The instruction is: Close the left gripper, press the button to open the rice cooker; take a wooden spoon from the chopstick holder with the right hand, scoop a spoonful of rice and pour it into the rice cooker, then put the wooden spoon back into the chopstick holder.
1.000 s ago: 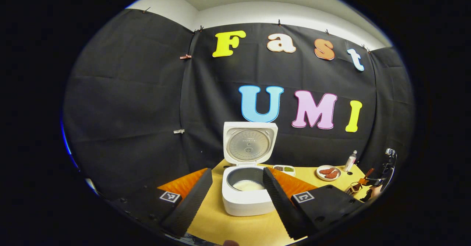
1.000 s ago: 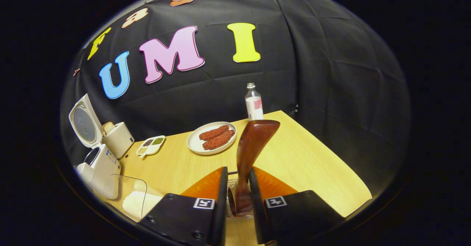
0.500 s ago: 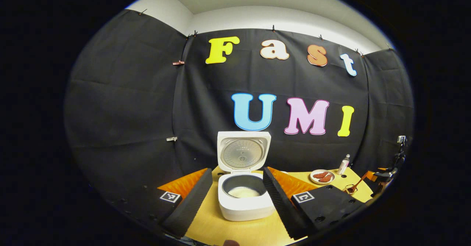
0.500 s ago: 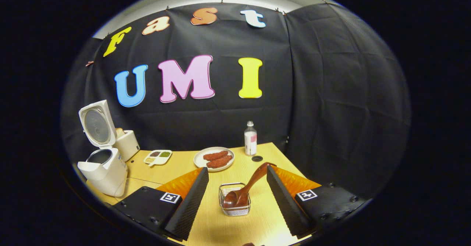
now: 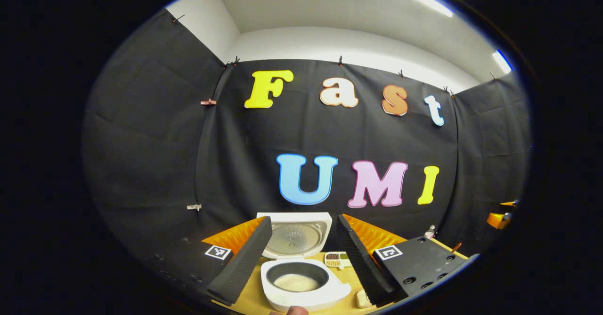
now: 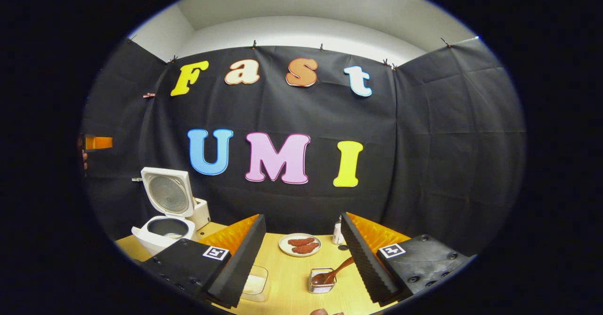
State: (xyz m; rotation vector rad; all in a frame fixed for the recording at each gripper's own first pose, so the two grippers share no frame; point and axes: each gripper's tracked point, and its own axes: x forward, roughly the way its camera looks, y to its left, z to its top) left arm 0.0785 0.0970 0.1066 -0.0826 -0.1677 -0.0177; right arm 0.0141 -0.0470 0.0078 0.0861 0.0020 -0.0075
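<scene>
stage: looks like the tail end. Rice cooker (image 5: 301, 284) lid up, pale rice in the pot; wooden spoon (image 6: 333, 273) sits bowl-down in the chopstick holder (image 6: 322, 281), handle leaning up to the right.
left claw (image 5: 301, 258): jaws wide apart, holding nothing, hanging above the tabletop (image 6: 292, 277) with the open cooker framed between the fingers.
right claw (image 6: 301, 258): jaws wide apart, nothing held, raised above the holder and not touching the spoon.
cooker in right gripper view: rice cooker (image 6: 166, 225) off to the left, well apart from the holder.
other items: clear rice container (image 6: 255, 283) near the holder; plate (image 6: 299, 245) and bottle (image 6: 337, 232) behind it; small divided dish (image 5: 337, 259) just right of the cooker.
doing it well: judgement only. Lift both claws clear straight up, jaws kept apart; right claw must stay off the leaning handle, since a nudge could tip the light wire holder.
left to do: probably nothing besides retreat.
</scene>
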